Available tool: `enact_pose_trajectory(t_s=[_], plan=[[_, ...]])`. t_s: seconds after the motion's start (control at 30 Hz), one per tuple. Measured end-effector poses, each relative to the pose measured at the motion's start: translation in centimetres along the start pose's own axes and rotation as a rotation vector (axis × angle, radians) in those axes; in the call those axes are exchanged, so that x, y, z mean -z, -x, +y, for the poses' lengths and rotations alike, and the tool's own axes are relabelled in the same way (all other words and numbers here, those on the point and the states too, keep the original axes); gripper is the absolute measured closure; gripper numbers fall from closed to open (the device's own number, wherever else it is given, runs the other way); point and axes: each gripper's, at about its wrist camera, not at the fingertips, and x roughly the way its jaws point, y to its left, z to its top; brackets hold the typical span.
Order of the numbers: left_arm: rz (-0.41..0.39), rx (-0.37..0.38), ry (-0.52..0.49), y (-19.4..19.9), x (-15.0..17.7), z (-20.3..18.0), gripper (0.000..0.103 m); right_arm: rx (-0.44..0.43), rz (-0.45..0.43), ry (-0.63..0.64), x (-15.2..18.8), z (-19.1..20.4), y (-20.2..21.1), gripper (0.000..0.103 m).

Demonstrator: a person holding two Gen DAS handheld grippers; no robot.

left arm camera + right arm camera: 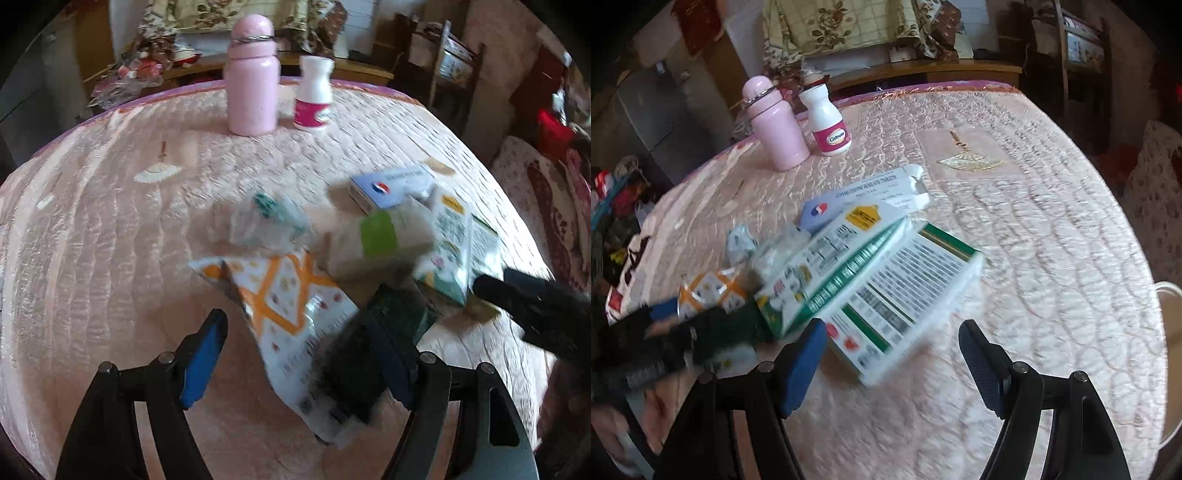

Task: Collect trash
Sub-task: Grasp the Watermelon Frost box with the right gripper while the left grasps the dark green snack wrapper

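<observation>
Left wrist | pink bottle (252, 92); white pill bottle (314, 96) | behind orange wrapper (291, 295)

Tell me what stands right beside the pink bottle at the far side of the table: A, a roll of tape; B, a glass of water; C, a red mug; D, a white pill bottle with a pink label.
D: a white pill bottle with a pink label stands upright just beside the pink bottle.
</observation>
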Motion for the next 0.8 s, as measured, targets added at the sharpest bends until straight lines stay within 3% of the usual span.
enact_pose_trajectory(t_s=[0.3,0.5,0.63,0.8], plan=[[0.0,0.044,-0.046,1.4,1.1,-1.1,0.025,0.009,0.004,0.02,-0.7,-0.1,-1.4,0.02],[-0.012,0.068,-0.054,2.3,1.1,-1.7,0.025,0.184,0.008,0.08,0.0,-2.7,1.2,0.02],[-0.005,0.076,-0.086,2.3,1.2,-3.0,0.025,0.096,-0.005,0.017,-0.4,-4.3,2.1,0.02],[0.019,0.079,-0.16,1.8,1.5,-4.9,0.025,0.108,-0.047,0.041,-1.5,-4.0,1.0,0.02]])
